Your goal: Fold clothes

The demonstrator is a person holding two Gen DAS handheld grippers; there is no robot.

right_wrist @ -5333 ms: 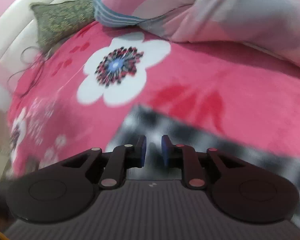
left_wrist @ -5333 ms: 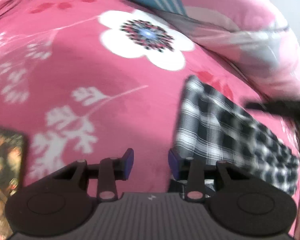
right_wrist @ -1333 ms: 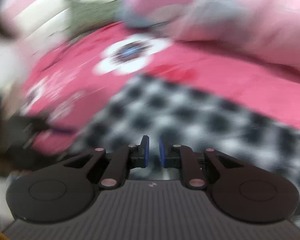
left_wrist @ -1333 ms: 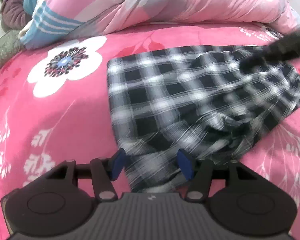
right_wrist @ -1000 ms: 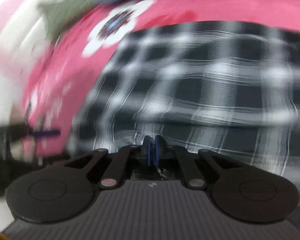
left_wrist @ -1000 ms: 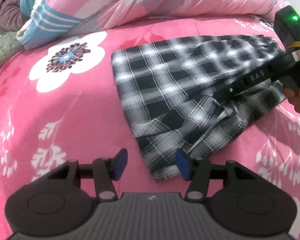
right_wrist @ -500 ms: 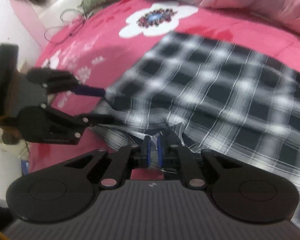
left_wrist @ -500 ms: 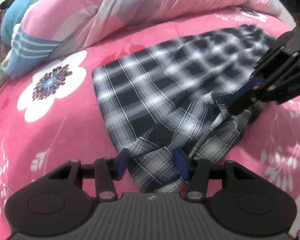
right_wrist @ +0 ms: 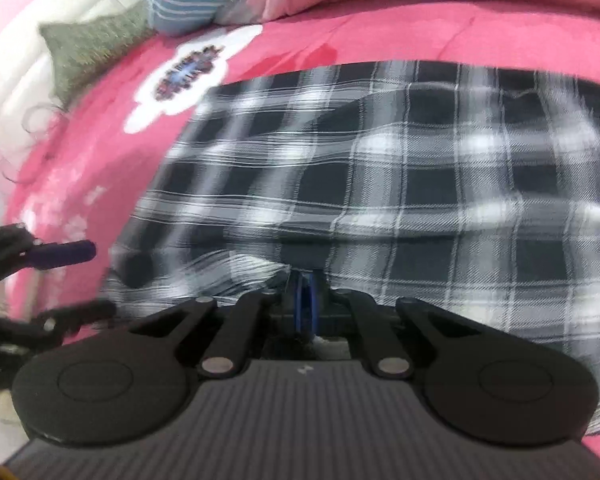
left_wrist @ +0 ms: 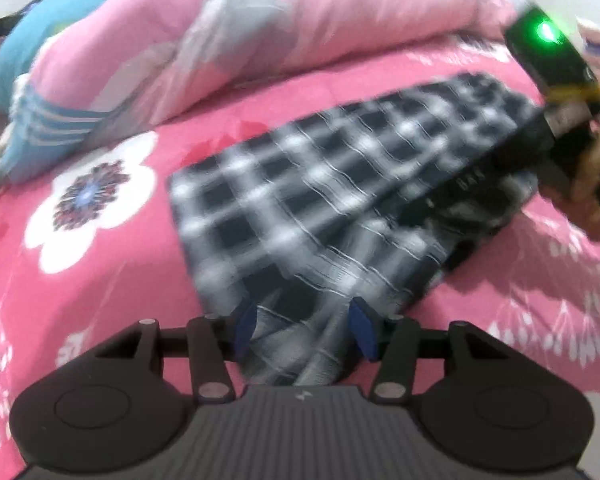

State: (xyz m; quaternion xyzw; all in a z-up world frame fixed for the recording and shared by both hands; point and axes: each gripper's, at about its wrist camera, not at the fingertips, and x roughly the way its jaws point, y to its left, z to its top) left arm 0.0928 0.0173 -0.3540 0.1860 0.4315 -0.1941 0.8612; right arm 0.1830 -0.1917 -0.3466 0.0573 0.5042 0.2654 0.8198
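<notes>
While your right gripper (right_wrist: 305, 300) is pinching the black-and-white checked cloth garment (right_wrist: 400, 184) at six o'clock, keep it taut. Your left gripper (left_wrist: 304, 330) is straddling the hem half-open; close before lifting.

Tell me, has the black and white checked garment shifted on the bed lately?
Yes. The black and white checked garment now lies closer to the white flower print.

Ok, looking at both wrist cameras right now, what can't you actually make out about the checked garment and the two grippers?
- Left wrist view: motion blur hides how the checked garment is layered.
- Left wrist view: the left gripper straddles cloth; whether its pads press it is unclear.
- Right wrist view: the right gripper looks shut; cloth between the pads cannot be told.
- Right wrist view: the garment's right side runs off the edge.
</notes>
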